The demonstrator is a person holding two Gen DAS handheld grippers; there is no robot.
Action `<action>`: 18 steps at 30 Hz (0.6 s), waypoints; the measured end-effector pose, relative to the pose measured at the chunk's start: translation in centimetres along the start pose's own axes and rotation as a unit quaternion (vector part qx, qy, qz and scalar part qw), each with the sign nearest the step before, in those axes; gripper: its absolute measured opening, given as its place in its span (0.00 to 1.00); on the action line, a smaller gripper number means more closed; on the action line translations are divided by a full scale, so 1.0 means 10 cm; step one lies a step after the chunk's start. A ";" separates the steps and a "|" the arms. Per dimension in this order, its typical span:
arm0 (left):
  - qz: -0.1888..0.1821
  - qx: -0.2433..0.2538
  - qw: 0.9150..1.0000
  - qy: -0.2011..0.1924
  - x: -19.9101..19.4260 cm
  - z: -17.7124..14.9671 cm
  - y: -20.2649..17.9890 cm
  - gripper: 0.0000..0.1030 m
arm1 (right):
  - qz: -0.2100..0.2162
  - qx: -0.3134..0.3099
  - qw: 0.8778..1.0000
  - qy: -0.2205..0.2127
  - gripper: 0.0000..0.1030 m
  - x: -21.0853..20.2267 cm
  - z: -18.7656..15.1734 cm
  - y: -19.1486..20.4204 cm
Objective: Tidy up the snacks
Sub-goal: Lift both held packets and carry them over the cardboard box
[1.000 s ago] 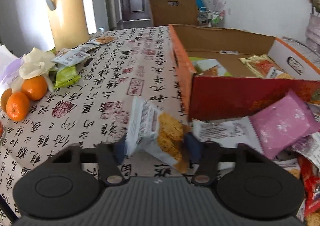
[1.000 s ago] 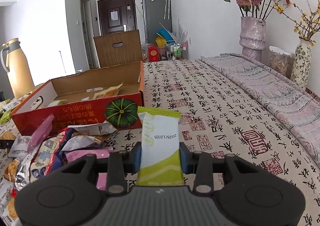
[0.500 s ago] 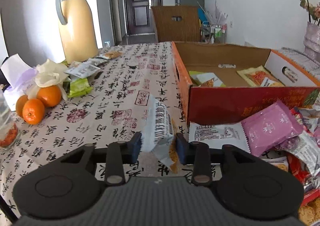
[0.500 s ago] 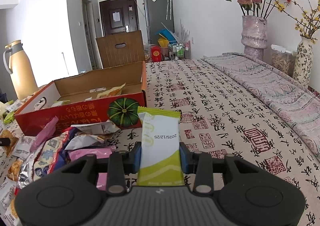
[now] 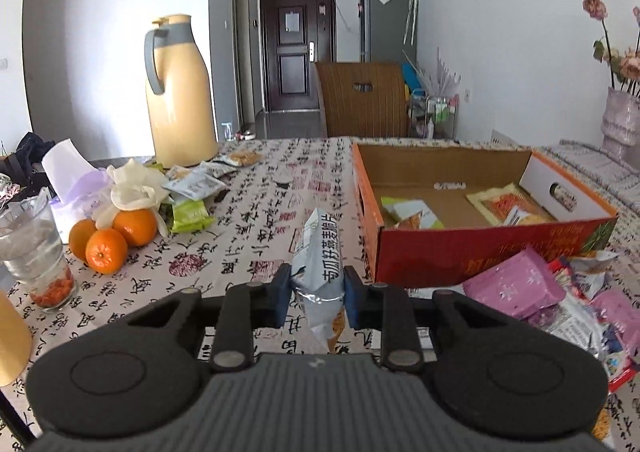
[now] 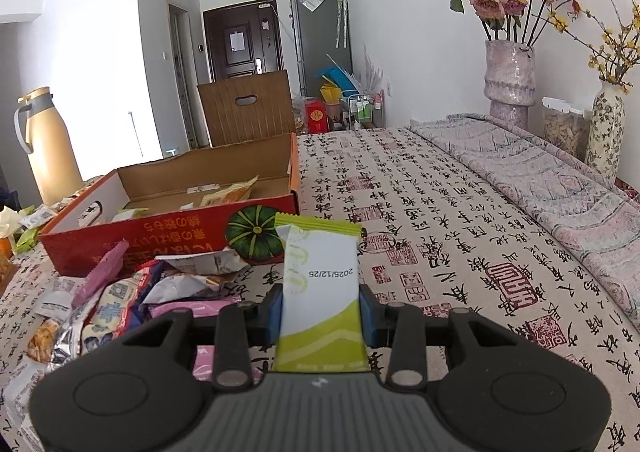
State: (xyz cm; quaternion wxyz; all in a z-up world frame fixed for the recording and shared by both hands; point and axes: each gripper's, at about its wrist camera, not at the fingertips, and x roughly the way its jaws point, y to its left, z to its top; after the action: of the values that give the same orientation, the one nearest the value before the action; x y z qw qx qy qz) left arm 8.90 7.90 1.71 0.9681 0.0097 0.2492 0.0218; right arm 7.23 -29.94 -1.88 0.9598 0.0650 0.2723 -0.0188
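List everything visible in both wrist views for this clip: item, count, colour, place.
cardboard box: one, red-orange, open on table, a few snacks inside
loose snack pile: many, pink and mixed, before the box
oranges: three, orange, table's left
thermos: one, yellow, far left
glass: one, clear, left edge
vases: two, with flowers, right
silver snack packet: one, in left gripper, shut on it
green-white snack bar: one, in right gripper, shut on it

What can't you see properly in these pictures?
- Left wrist view: the lower end of the silver packet is hidden behind the left gripper.
- Right wrist view: the green and white packet shows only its back; its front faces away.
- Both views: the box floor is partly hidden by its near wall.
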 end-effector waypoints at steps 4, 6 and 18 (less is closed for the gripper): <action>-0.002 0.000 1.000 -0.011 -0.09 0.03 -0.01 0.26 | 0.002 -0.002 1.000 -0.006 0.36 -0.06 0.01 0.01; -0.005 -0.001 1.000 -0.016 -0.13 0.05 -0.02 0.26 | 0.004 -0.003 1.000 -0.009 0.36 -0.08 0.02 0.02; -0.032 0.000 0.998 -0.050 -0.23 0.27 -0.25 0.26 | 0.021 -0.012 0.999 -0.036 0.36 -0.11 0.19 0.13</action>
State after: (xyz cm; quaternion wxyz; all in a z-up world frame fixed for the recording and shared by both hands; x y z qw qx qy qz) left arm 8.31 5.23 5.05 0.9796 0.0031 0.2008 -0.0095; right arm 7.40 -28.89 0.44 0.9700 0.0587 0.2361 0.0025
